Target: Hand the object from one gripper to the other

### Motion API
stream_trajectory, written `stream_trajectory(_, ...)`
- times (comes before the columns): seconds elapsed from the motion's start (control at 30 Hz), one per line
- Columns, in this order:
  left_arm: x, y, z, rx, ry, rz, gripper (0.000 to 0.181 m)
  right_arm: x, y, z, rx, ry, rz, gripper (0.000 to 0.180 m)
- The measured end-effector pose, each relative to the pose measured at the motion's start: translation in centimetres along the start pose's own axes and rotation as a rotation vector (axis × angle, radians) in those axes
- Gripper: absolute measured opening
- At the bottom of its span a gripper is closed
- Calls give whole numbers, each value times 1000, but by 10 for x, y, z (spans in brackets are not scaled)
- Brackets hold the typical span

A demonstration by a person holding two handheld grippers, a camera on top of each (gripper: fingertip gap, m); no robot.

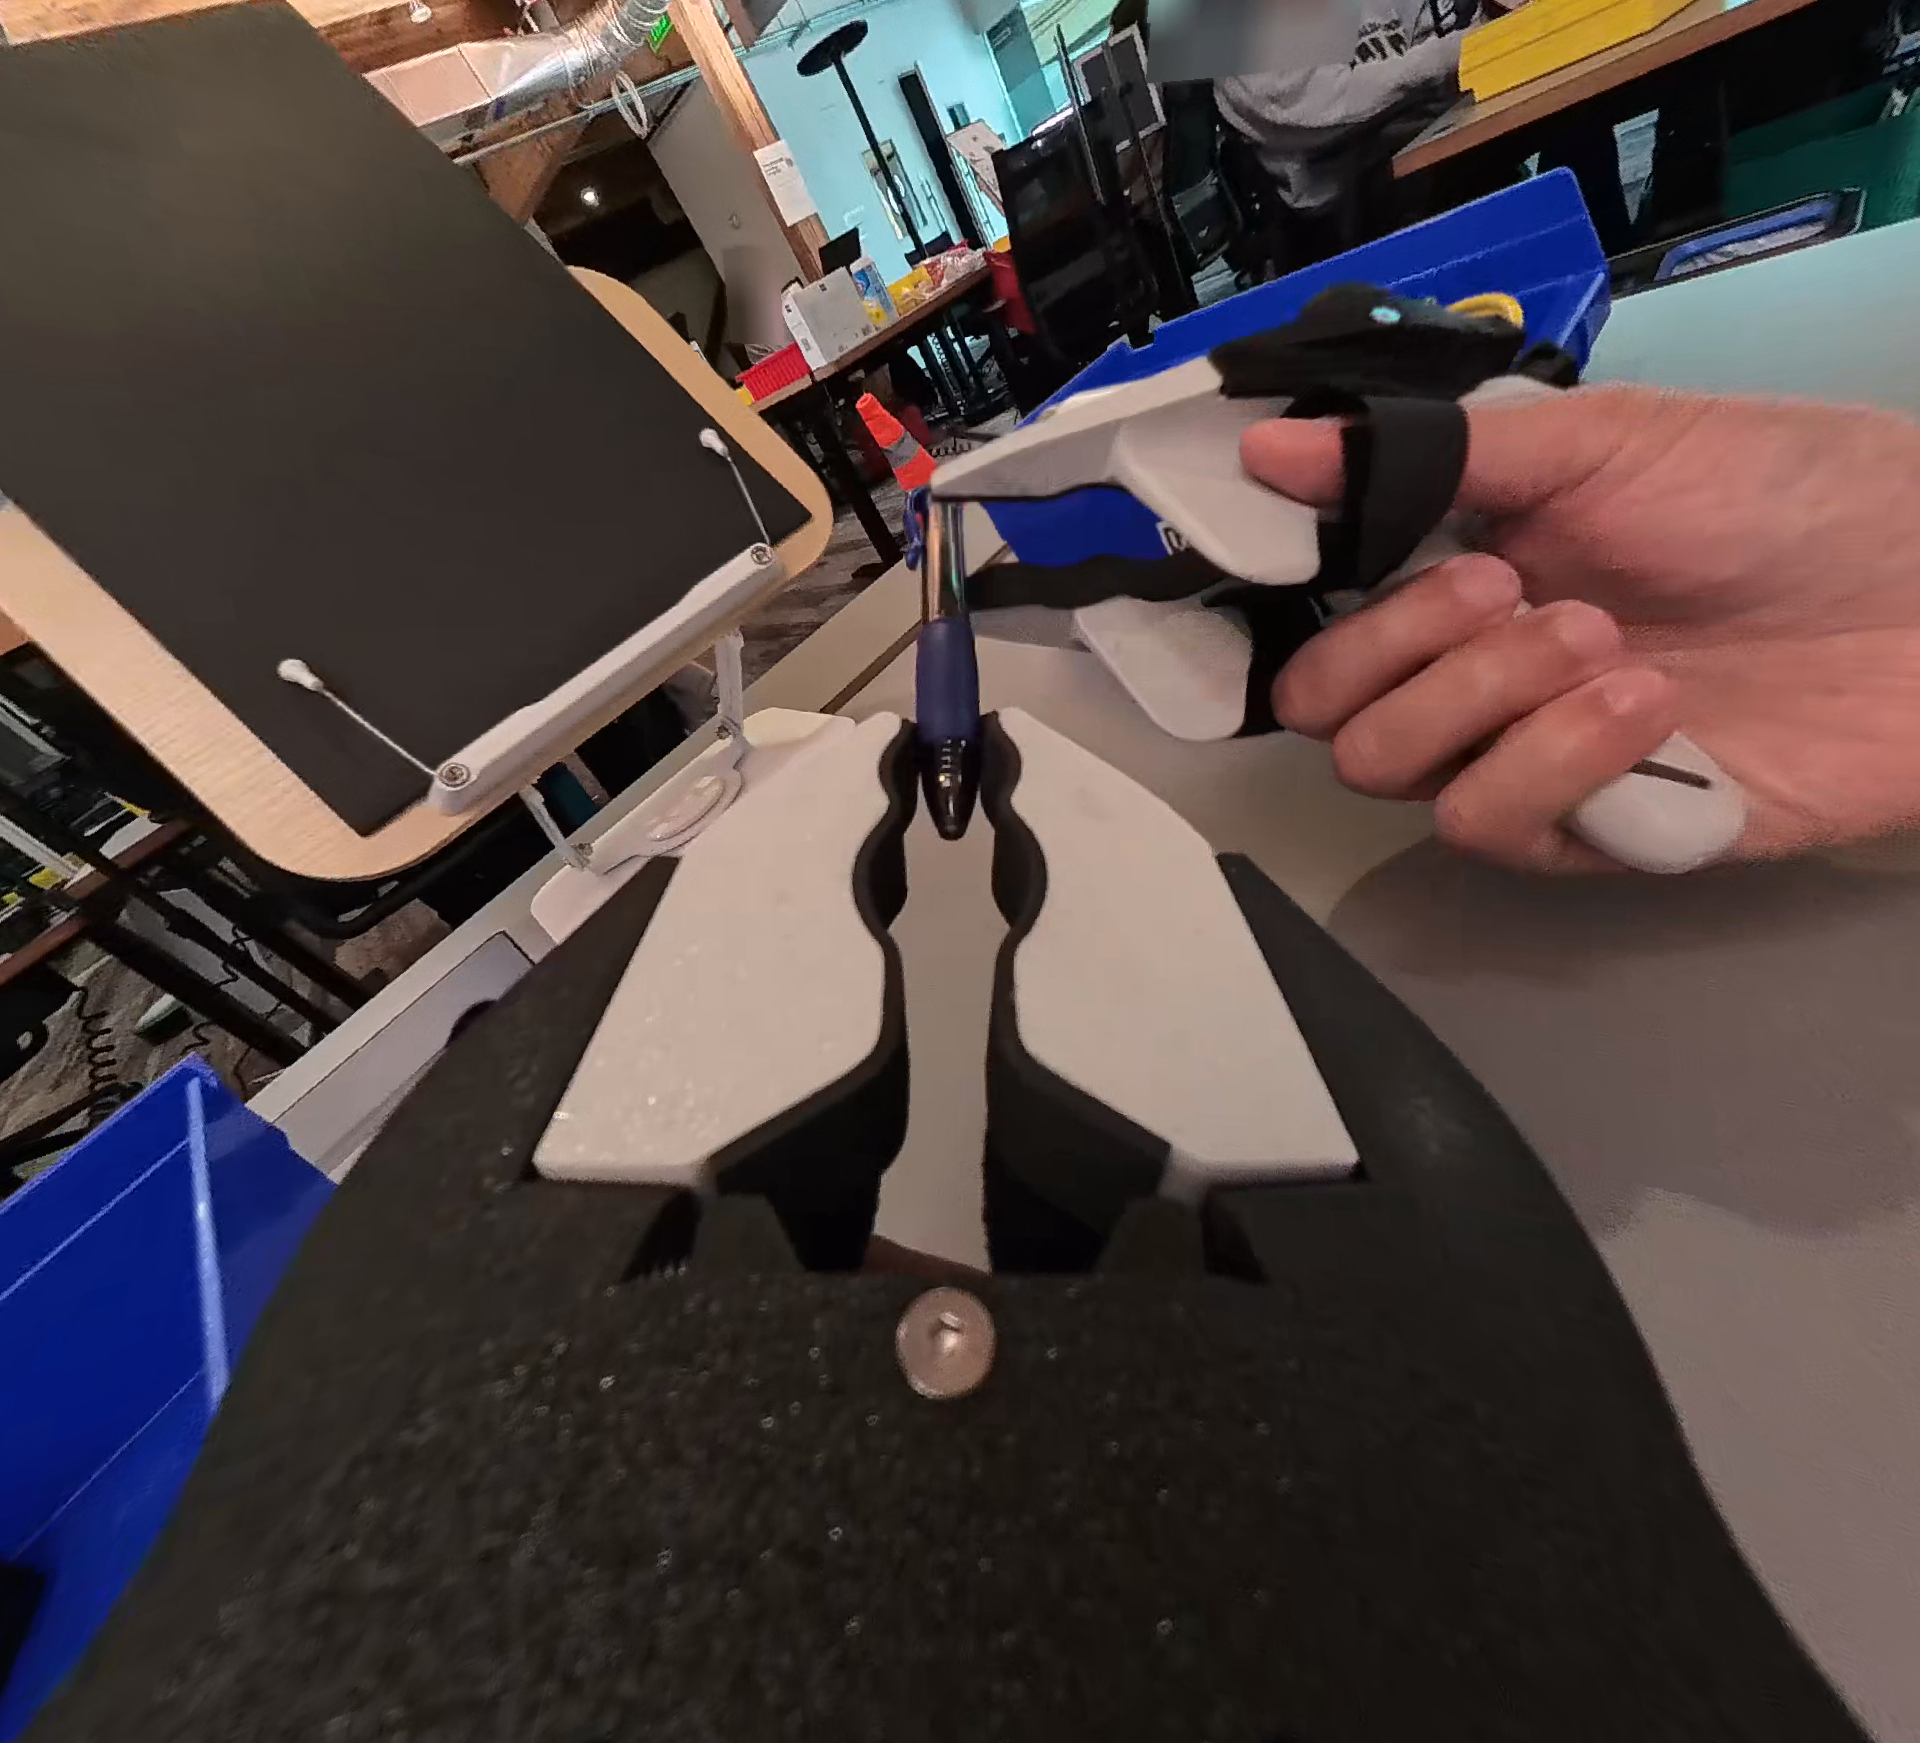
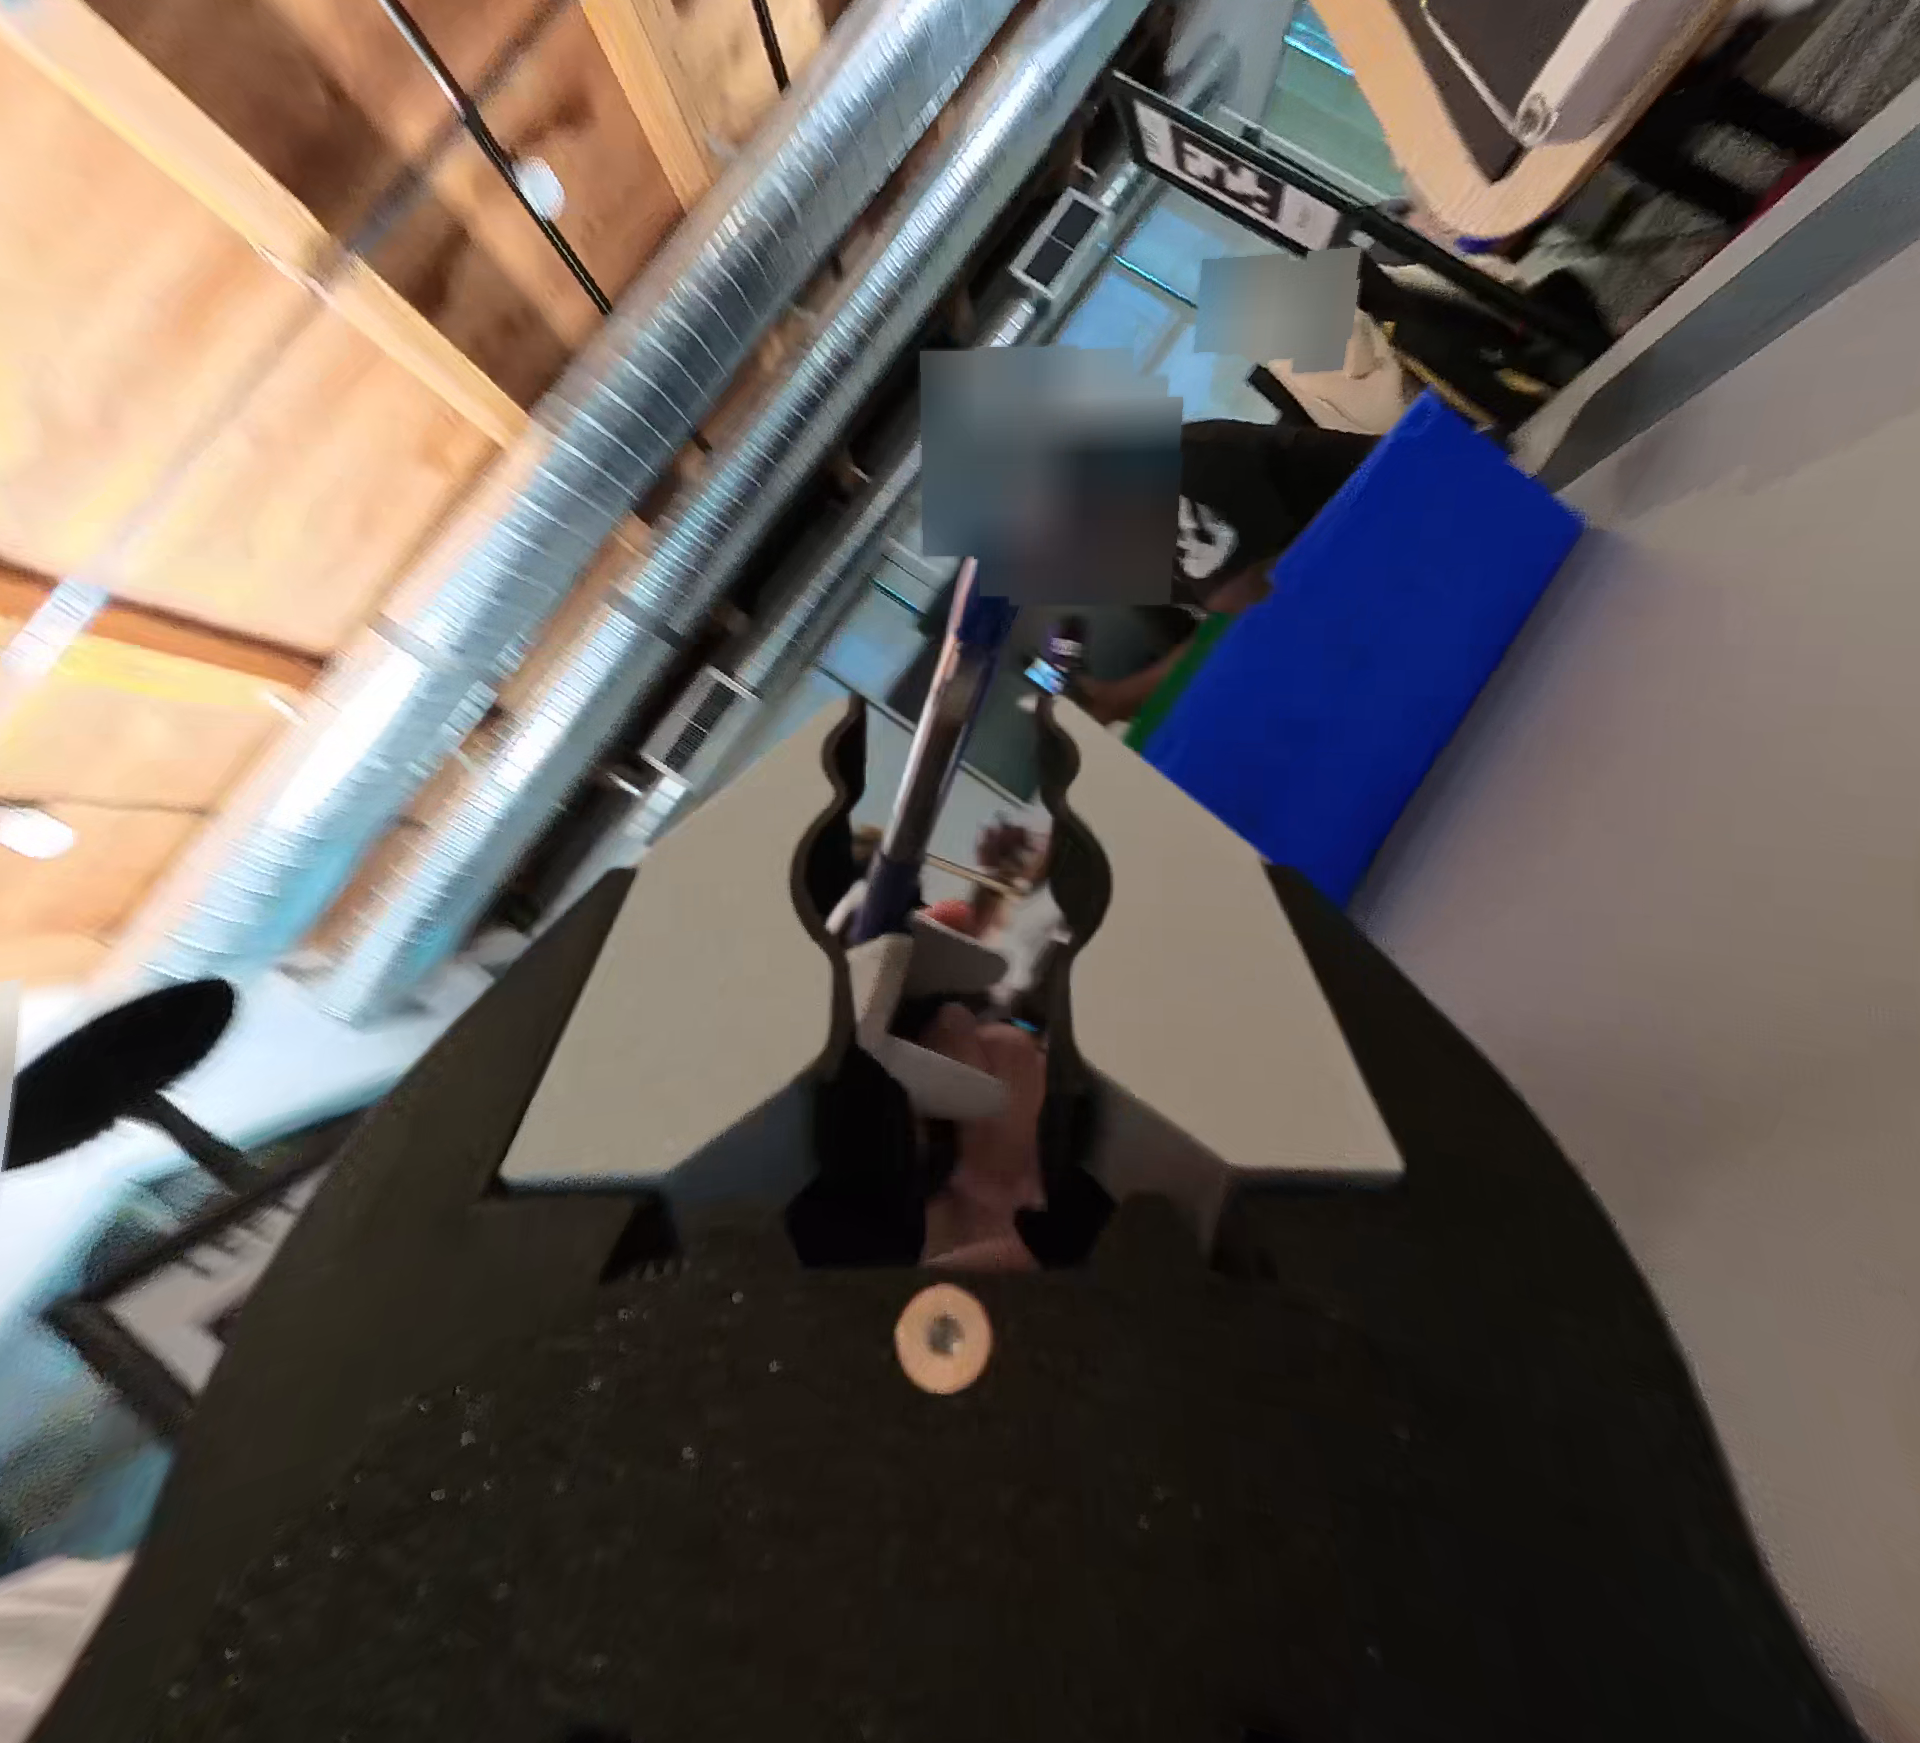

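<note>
A pen (image 1: 945, 675) with a blue grip, silver barrel and black tip stands nearly upright above the grey table (image 1: 1558, 1070). My left gripper (image 1: 948, 737) is shut on its lower end, the tip showing between the black pads. My right gripper (image 1: 1003, 561), held by a hand (image 1: 1662, 613), reaches in from the right with one finger on each side of the silver barrel. In the right wrist view the right gripper (image 2: 945, 727) is open. There the pen (image 2: 935, 748) runs between the fingers, close to the left one, with a gap on the other side. The left gripper's white fingertips (image 2: 914, 997) show below it.
A blue bin (image 1: 1351, 291) stands behind the right gripper and shows in the right wrist view (image 2: 1351, 685). Another blue bin (image 1: 104, 1278) is at lower left. A black board on a white stand (image 1: 312, 394) leans at the table's left edge. Yellow trays (image 1: 1600, 0) lie on a far table.
</note>
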State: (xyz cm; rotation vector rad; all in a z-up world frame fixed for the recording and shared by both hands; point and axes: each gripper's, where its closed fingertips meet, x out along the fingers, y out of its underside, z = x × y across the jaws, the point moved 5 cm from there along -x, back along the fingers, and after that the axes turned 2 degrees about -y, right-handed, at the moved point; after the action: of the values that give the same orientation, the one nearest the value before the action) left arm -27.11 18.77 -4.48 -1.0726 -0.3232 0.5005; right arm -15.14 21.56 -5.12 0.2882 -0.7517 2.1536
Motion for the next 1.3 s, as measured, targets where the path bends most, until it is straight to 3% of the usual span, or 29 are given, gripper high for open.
stream_trajectory(0.2, -3, 7, 17, -42, -40, 25, 11, -2, 1, 6, -640, 192, 216, 44)
stream_trajectory(0.27, -4, 7, 21, -51, -51, 13, 11, 1, 9, 8, -593, 146, 197, 43)
stream_trajectory(0.37, -5, 4, 19, -22, -44, -30, 11, 6, 16, 11, -226, -17, 176, 44)
stream_trajectory(0.43, -7, 0, 14, -5, -29, -65, 11, 8, 16, 10, -99, -79, 171, 44)
stream_trajectory(0.53, -5, -1, 4, -9, 12, -82, 11, 9, 21, 13, -75, -117, 191, 39)
stream_trajectory(0.63, -1, 2, -4, -16, 27, -65, 11, 7, 21, 16, -123, -118, 193, 10)
stream_trajectory(0.77, 4, 14, -9, -110, 104, 40, 11, 3, 19, 10, -254, -40, 289, 9)
stream_trajectory(0.9, -7, 6, 0, -272, 243, -4, 26, -4, 13, -1, -546, 115, 522, 10)
stream_trajectory(1.0, -14, 4, 8, -429, 377, 16, 28, -13, 32, 5, -734, 72, 834, 9)
stream_trajectory(1.07, -16, 3, 9, -514, 458, 34, 36, -21, 56, 18, -648, -52, 1024, 9)
stream_trajectory(1.13, -21, 2, -2, -588, 643, 77, 41, -30, 76, 26, -511, -119, 1196, 9)
stream_trajectory(1.2, -27, 4, -16, -602, 818, 139, 45, -40, 92, 28, -417, -120, 1357, 9)
stream_trajectory(1.3, -31, 10, -30, -549, 893, 209, 46, -51, 108, 28, -367, -89, 1507, 9)
